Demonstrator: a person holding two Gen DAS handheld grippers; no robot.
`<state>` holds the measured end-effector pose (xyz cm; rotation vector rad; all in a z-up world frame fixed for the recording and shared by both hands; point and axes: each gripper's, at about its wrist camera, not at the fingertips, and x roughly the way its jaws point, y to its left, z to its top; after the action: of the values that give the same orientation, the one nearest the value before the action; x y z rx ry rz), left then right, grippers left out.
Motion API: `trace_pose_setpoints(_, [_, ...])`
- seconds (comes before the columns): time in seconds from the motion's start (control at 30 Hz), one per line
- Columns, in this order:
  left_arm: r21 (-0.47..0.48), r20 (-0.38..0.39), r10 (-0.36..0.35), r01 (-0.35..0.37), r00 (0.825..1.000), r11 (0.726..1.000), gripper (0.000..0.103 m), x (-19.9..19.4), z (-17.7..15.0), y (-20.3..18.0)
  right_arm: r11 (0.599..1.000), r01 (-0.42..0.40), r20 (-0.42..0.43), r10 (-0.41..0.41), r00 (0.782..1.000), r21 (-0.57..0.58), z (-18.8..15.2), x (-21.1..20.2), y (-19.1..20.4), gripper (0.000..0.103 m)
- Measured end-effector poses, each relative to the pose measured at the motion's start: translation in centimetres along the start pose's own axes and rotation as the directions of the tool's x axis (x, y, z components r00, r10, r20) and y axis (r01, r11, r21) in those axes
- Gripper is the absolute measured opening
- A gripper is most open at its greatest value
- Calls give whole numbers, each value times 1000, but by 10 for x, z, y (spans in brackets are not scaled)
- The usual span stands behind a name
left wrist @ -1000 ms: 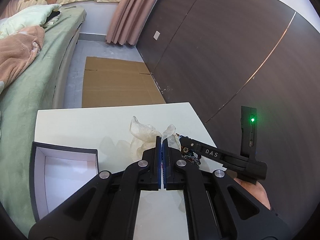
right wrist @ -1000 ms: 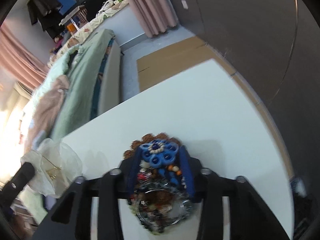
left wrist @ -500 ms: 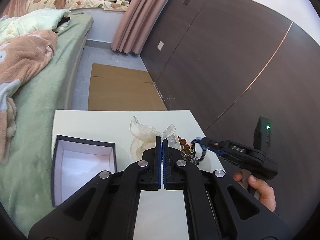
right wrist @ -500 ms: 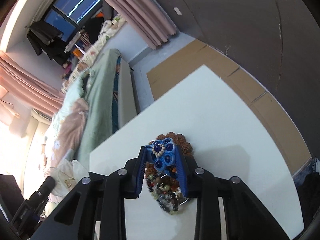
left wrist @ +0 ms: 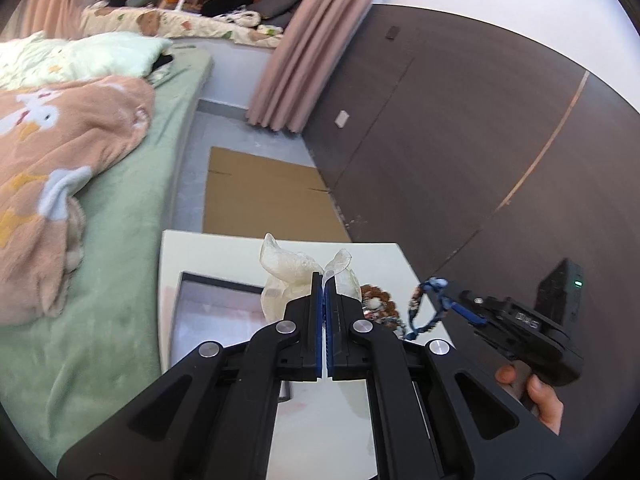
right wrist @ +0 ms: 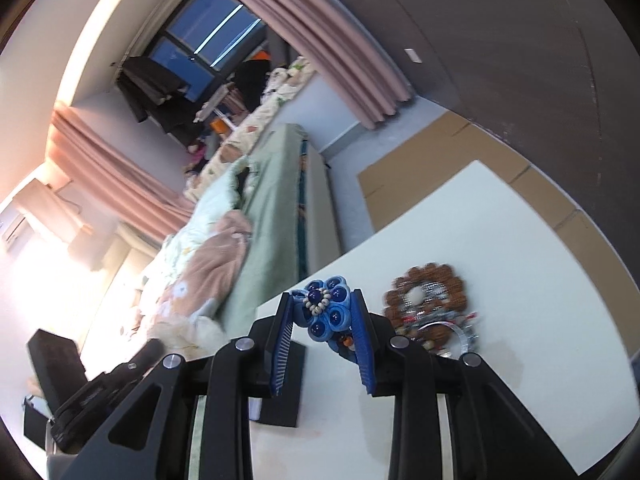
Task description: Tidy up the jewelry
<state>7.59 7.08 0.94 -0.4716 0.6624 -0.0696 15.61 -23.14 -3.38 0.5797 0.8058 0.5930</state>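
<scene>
While the left gripper (left wrist: 323,280) pinched the pouch (left wrist: 294,270) with jaws pressed together, the right gripper (right wrist: 322,312) gripped the blue bracelet (right wrist: 325,311), lifted above the bench (right wrist: 520,280). Next, probably, it needed carrying left into the box (left wrist: 216,312).

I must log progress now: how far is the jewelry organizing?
Nothing looks stored yet: the open dark box with white lining shows no jewelry. In hand: the right gripper holds the blue flower-shaped beaded bracelet above the white table; the left gripper pinches a sheer pouch. Left: the brown bead bracelet pile.
</scene>
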Motion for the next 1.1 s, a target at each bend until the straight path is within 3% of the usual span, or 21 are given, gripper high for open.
trace_pose_setpoints(0.07, [-19,-8,37,-37,999,999,7,0,-1,10,999,-31,-4,31,1000,-12,-6,1,11,28])
trace_pose_setpoints(0.13, [-34,-16,52,-52,999,998,52,1,0,19,998,-64,-12,64,998,-24,-12,5,21,28])
trace_pose_setpoints(0.17, [-41,-5,59,-59,998,997,83,-2,-1,22,996,-85,-19,84,996,-29,-15,7,28,28])
trace_pose_setpoints(0.2, [-47,27,70,-69,997,997,86,-9,-2,24,995,-99,-27,98,995,-33,-19,11,34,28])
trace_pose_setpoints(0.63, [-144,61,147,-137,987,980,86,-30,9,65,976,-216,-132,209,969,-34,-56,64,92,31])
trace_pose_setpoints(0.67, [-153,62,148,-137,987,979,86,-30,10,67,976,-215,-141,208,968,-39,-59,70,96,34])
trace_pose_setpoints(0.77, [-178,64,160,-147,985,973,86,-32,11,76,977,-210,-190,199,961,-37,-67,85,100,81])
trace_pose_setpoints(0.93, [-186,56,163,-150,985,971,86,-31,12,79,981,-187,-177,175,969,-56,-61,74,93,81])
trace_pose_setpoints(1.1, [-162,39,154,-146,987,976,86,-24,10,71,993,-99,-126,91,988,-61,-49,48,72,86])
